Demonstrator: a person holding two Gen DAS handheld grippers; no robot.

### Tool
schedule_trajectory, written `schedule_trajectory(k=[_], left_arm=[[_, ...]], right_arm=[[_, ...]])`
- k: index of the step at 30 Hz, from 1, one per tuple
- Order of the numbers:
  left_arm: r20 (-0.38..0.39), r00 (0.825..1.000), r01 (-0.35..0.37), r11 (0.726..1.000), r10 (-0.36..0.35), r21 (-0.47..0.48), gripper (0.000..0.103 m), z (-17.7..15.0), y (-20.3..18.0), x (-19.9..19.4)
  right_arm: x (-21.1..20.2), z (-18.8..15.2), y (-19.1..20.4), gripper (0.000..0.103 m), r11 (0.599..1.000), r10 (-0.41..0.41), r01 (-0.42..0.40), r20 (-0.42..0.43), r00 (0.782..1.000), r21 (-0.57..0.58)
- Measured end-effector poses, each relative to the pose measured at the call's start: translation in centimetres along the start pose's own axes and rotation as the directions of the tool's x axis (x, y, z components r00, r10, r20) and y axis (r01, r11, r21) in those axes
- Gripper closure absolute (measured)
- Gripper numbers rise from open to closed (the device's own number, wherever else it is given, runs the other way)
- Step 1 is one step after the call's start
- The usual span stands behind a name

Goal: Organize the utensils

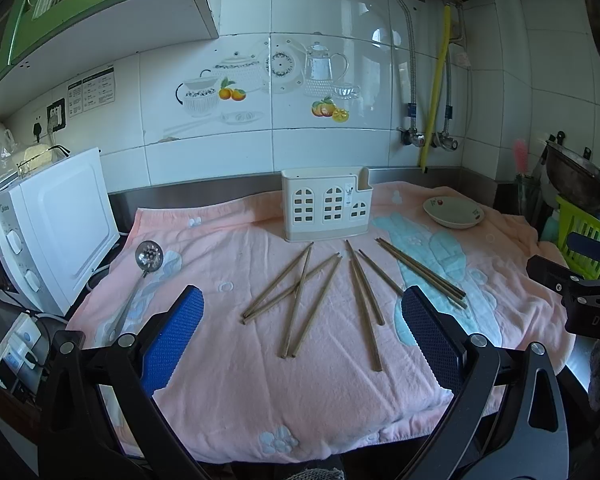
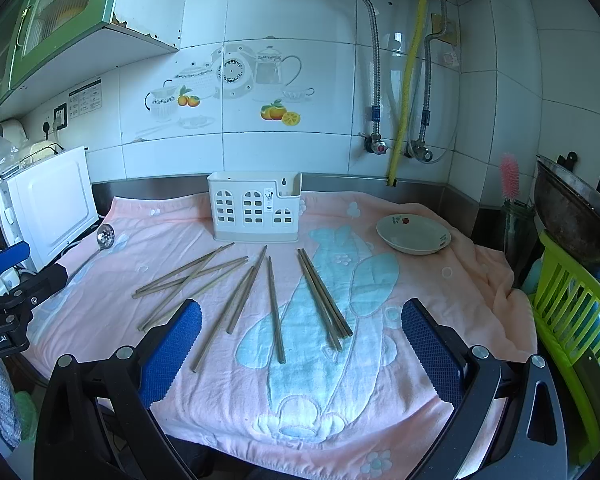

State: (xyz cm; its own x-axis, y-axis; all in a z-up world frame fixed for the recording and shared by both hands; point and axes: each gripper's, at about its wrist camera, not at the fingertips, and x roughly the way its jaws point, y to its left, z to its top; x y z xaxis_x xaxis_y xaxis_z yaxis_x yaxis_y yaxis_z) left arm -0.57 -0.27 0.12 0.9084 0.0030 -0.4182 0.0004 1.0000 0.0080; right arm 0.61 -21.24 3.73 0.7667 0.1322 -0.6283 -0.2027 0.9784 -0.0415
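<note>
- Nearest the lens, the left gripper hangs low over the front of the pink towel, blue-padded jaws spread wide with nothing between them.
- The right gripper hovers alongside, jaws just as wide apart and empty.
- The chopsticks lie loose on the towel in a fan just ahead of both grippers: some cross each other at the left, a tight bundle sits at the right.
- Behind them, the white utensil holder stands upright at the towel's back edge, near the tiled wall.
- A slotted ladle lies on the towel's left side, close to the white microwave.
- A shallow dish sits on the towel at back right, well apart from the chopsticks.
- A green rack stands off the worktop's right end.
</note>
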Motion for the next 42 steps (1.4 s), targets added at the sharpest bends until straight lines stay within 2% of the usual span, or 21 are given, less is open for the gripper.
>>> schedule_trajectory(k=[31,42], left_arm=[[-0.007,1.0,-0.007,1.0,0.007,0.005,0.005,0.1,0.5,-0.1],[-0.028,1.0,-0.013,1.0,0.013,0.009,0.005,0.5,0.3,1.6]], right_arm=[[0.9,-0.1,0.2,0.006,1.0,0.006,-0.006,-0.01,1.0,-0.005],[1.8,-0.1,0.1,0.006,1.0,0.008,-0.008,-0.027,1.0,-0.007]])
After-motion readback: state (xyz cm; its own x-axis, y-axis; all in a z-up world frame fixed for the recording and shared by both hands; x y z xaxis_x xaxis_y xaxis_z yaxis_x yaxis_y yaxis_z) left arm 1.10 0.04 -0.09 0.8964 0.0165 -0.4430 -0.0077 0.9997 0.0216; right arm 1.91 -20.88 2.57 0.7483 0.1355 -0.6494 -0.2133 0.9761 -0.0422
